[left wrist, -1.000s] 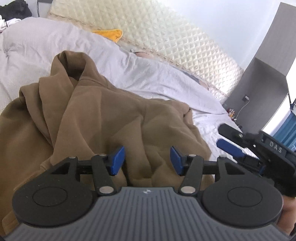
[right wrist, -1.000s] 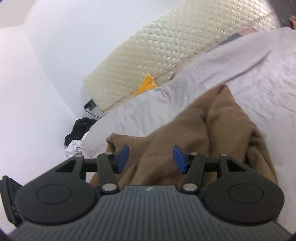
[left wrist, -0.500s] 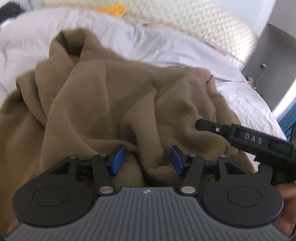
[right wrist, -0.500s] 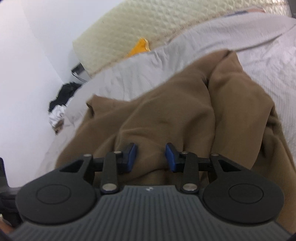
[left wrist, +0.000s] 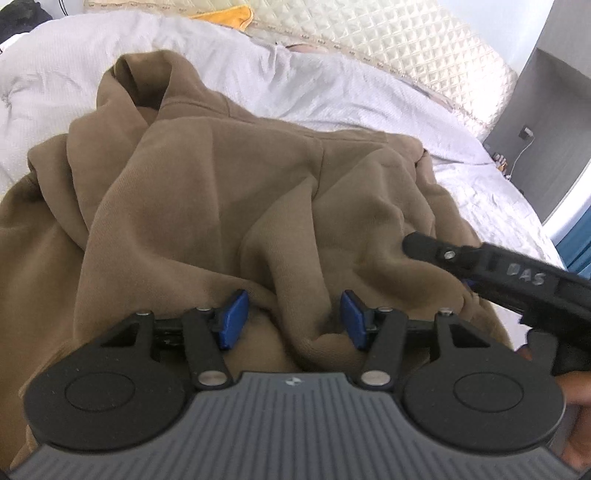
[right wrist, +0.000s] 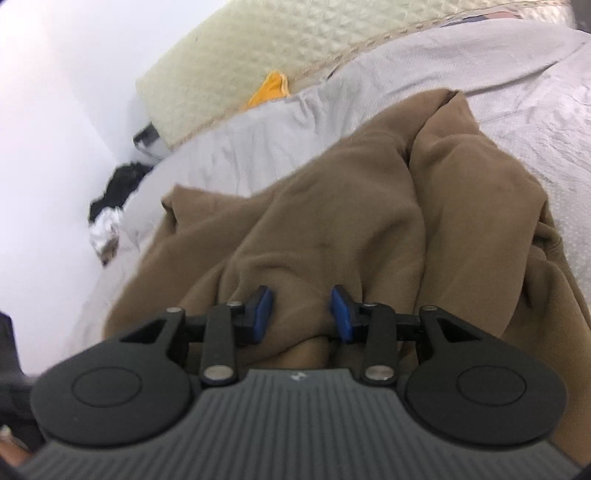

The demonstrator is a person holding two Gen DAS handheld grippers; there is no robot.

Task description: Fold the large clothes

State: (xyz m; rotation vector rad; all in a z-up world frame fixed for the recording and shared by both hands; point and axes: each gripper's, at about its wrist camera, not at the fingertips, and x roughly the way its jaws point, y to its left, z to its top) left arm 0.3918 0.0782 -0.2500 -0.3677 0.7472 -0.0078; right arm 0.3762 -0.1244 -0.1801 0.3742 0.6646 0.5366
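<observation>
Brown hoodie (left wrist: 221, 192) on grey bed (left wrist: 332, 85)

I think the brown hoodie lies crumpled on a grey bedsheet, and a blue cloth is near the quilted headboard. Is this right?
Not quite. The cloth near the quilted headboard is yellow-orange, not blue; both wrist views show it. The brown hoodie does lie crumpled on the grey bedsheet.

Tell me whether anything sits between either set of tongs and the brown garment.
Nothing visible does. The left tongs are open with a raised fold of the brown garment directly between the blue pads. The right tongs likewise straddle a bunched ridge of the same fabric, partly closed. Only the garment itself lies ahead, on the grey bedcover.
</observation>
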